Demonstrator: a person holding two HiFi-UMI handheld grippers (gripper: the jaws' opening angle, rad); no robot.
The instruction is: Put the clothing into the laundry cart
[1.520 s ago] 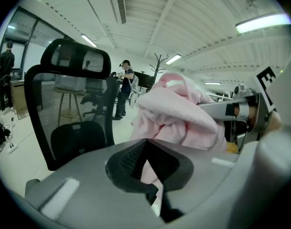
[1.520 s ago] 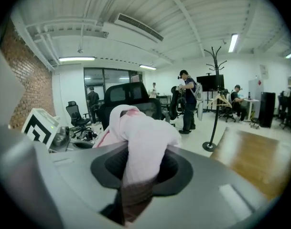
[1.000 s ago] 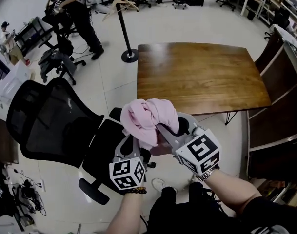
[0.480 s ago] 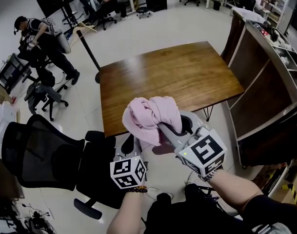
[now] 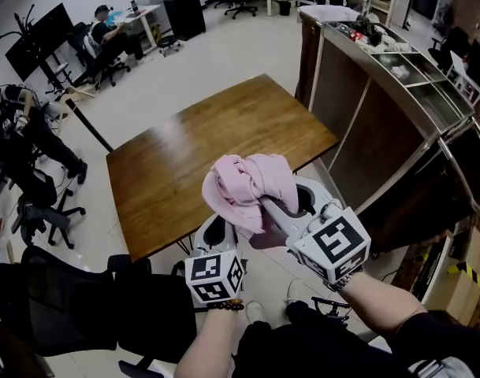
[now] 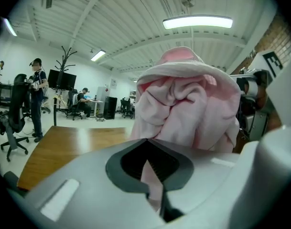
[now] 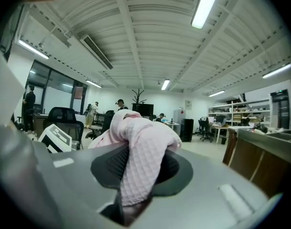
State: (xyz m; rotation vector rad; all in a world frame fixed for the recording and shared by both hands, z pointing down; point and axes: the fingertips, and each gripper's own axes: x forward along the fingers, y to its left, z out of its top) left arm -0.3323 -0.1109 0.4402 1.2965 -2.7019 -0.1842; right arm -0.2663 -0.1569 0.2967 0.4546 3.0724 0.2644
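Note:
A bunched pink garment (image 5: 251, 186) is held up in front of me by both grippers. The left gripper (image 5: 226, 217) comes from below left and is shut on a strip of the pink cloth (image 6: 188, 104). From the right, the right gripper (image 5: 273, 208) is shut on a quilted fold of the same garment (image 7: 138, 151). Both sets of fingertips are buried in the fabric. A tall brown-sided cart with a metal frame (image 5: 381, 124) stands at the right, with open compartments on top; its edge also shows in the right gripper view (image 7: 260, 151).
A wooden table (image 5: 184, 172) stands just beyond the bundle. A black office chair (image 5: 66, 317) is at the lower left. People sit and stand at desks at the far left (image 5: 19, 132). A cardboard box (image 5: 460, 282) sits by the cart's foot.
The scene has swung: the table slid left in the head view and the brown cart came into sight at the right. Both grippers stayed shut on the pink bundle and carried it along.

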